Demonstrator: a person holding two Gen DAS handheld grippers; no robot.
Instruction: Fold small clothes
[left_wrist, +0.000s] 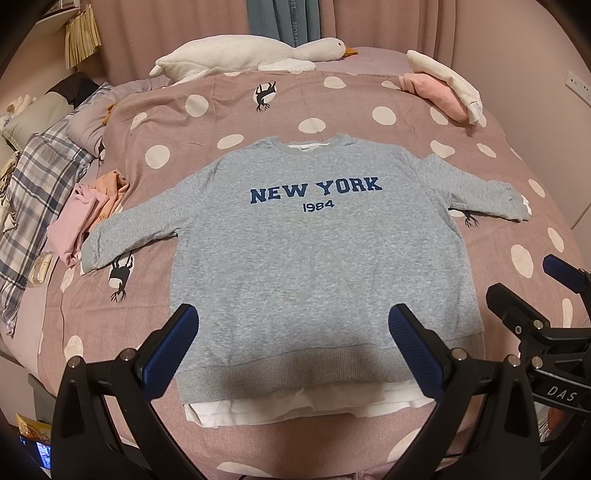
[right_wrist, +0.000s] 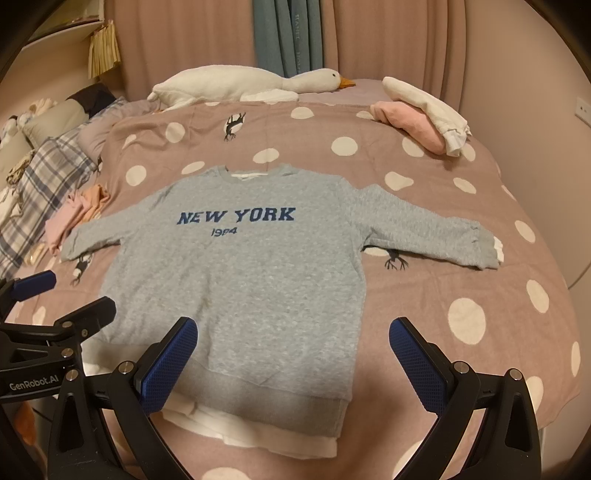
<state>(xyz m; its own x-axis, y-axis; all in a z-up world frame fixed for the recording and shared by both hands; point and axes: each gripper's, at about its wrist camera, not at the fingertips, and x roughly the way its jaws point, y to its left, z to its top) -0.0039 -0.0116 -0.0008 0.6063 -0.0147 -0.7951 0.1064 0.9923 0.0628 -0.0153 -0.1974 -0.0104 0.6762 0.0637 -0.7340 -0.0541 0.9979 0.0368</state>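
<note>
Grey fleece sweatshirt with blue "NEW YORK 1984" print (left_wrist: 314, 236) spread flat, face up, on the pink polka-dot bedspread (left_wrist: 221, 110), both sleeves out to the sides, white hem layer peeking out at the bottom. Left tongs (left_wrist: 291, 332) wide apart, hovering over the bottom hem, gripping nothing. Right tongs (right_wrist: 293, 343) likewise wide apart over the hem's right corner, empty too. Long white plush goose (left_wrist: 251, 55) up by the curtain, pink and peach crumpled clothes (left_wrist: 92, 210) just beside the left sleeve.
</note>
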